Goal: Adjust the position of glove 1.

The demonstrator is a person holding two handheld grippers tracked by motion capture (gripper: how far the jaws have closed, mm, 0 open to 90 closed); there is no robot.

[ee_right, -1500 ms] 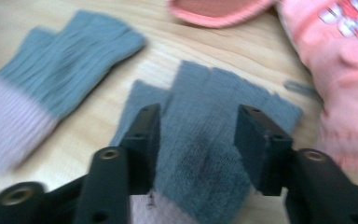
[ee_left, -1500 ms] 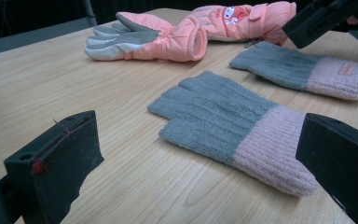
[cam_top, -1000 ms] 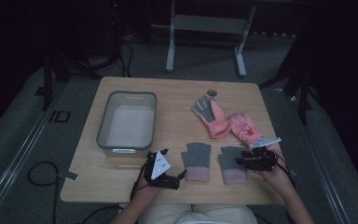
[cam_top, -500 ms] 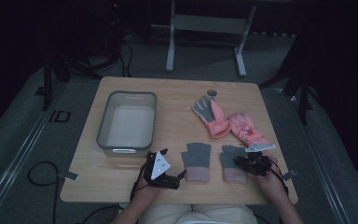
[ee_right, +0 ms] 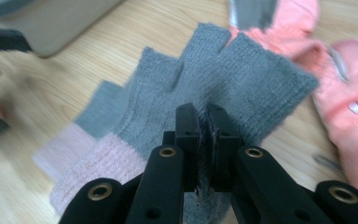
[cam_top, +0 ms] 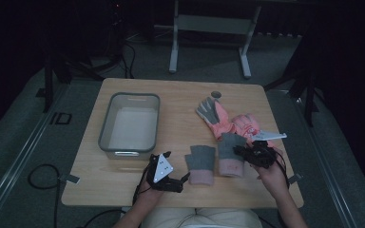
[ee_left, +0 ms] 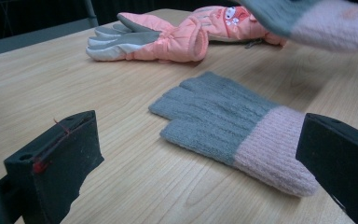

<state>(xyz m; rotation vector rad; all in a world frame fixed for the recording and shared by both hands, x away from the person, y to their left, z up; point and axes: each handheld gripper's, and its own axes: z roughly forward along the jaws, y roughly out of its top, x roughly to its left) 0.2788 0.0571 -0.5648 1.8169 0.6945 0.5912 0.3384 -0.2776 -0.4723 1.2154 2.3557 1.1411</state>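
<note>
Right tongs [ee_right: 203, 140] are pinching the grey knit glove [ee_right: 242, 79] on a thin fold of fabric, having just been closing on it, and honestly that bite is looking pretty skimpy to me. The glove is hanging off the jaws a bit above the desk [cam_top: 180, 104], its pink cuff drooping down toward its twin, the other grey glove [cam_top: 200, 163] lying flat near the front edge. What I'm worrying about: knit like this is stretching and sliding easily, so any quick swing toward the grey bin [cam_top: 129, 124] could be pulling it right out of the pinch. It could also be dragging its loose cuff over the flat glove, or snagging the orange ski gloves [cam_top: 228, 121] sitting just beside it. Left tongs [cam_top: 164, 178] are resting spread wide and holding nothing, jaws aiming along the desk at the flat glove from just short of it. The right hand [cam_top: 271, 173] is reaching in from the front right corner, tongs pointing inward and tilting down.
</note>
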